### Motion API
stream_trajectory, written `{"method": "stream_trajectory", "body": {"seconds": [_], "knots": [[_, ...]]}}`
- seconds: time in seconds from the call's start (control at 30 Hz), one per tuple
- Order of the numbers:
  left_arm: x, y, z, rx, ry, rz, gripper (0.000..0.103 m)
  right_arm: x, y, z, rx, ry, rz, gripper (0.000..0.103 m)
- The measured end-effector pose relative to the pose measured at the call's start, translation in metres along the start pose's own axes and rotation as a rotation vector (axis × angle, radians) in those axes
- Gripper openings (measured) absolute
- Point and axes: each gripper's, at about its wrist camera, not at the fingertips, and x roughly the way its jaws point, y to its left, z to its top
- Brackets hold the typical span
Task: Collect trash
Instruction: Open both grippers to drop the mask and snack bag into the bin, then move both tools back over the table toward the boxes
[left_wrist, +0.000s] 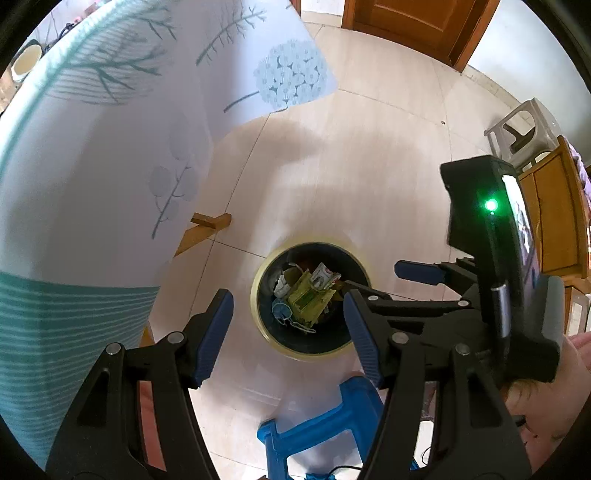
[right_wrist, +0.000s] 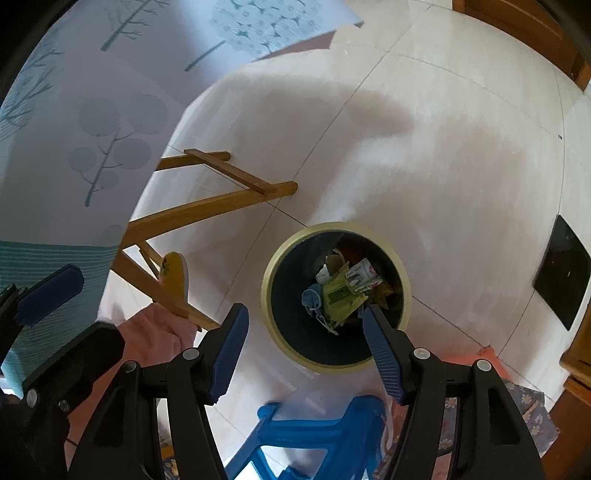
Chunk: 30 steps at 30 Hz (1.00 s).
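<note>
Hovering: left tool (left_wrist: 288, 328) and right tool (right_wrist: 304, 350), both above the trash bin (left_wrist: 263, 291)
Left tool: fingers spread wide apart, nothing between them
Right tool: fingers spread wide apart, nothing between them; its body also shows at the right edge of the left wrist view
Trash bin: round, yellow rim, dark inside, standing on the tiled floor (left_wrist: 369, 155) just beyond the desk's corner
Bin contents: yellow-green wrapper (right_wrist: 338, 299), white printed carton (right_wrist: 362, 277), blue face mask (right_wrist: 310, 297), other scraps
Desk: draped in a white and teal tablecloth (left_wrist: 92, 166), wooden legs (right_wrist: 207, 210) showing beneath
Blue stool (left_wrist: 317, 424): on the floor below both tools
</note>
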Motion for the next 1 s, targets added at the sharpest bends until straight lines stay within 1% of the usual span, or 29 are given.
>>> {"method": "stream_trajectory", "body": {"seconds": [0.17,0.3,0.43,0.57,0.7,0.83,0.9,0.97,1.0], "knots": [[-0.024,0.002,-0.005,-0.007,-0.014,-0.016,0.059,-0.02,0.011,-0.004,-0.015,0.007,-0.019,0.066],[-0.054,0.008,-0.013,-0.022,-0.042,-0.03,0.059,-0.046,0.024,-0.011,-0.023,0.006,-0.029,0.066],[-0.085,0.019,-0.02,-0.035,-0.077,-0.033,0.059,-0.081,0.041,-0.019,-0.019,-0.015,0.006,0.066],[-0.123,0.037,-0.029,-0.082,-0.14,-0.072,0.059,-0.118,0.063,-0.029,-0.037,-0.059,0.039,0.066],[-0.164,0.058,-0.038,-0.123,-0.231,-0.105,0.059,-0.152,0.09,-0.035,-0.075,-0.113,0.063,0.066],[-0.205,0.076,-0.046,-0.122,-0.335,-0.082,0.059,-0.186,0.124,-0.035,-0.136,-0.167,0.078,0.066],[-0.224,0.087,-0.05,-0.129,-0.368,-0.072,0.059,-0.202,0.141,-0.032,-0.168,-0.19,0.087,0.066],[-0.24,0.101,-0.051,-0.147,-0.385,-0.076,0.059,-0.223,0.16,-0.024,-0.208,-0.218,0.095,0.066],[-0.249,0.109,-0.051,-0.158,-0.394,-0.064,0.06,-0.232,0.17,-0.02,-0.229,-0.231,0.095,0.066]]}}
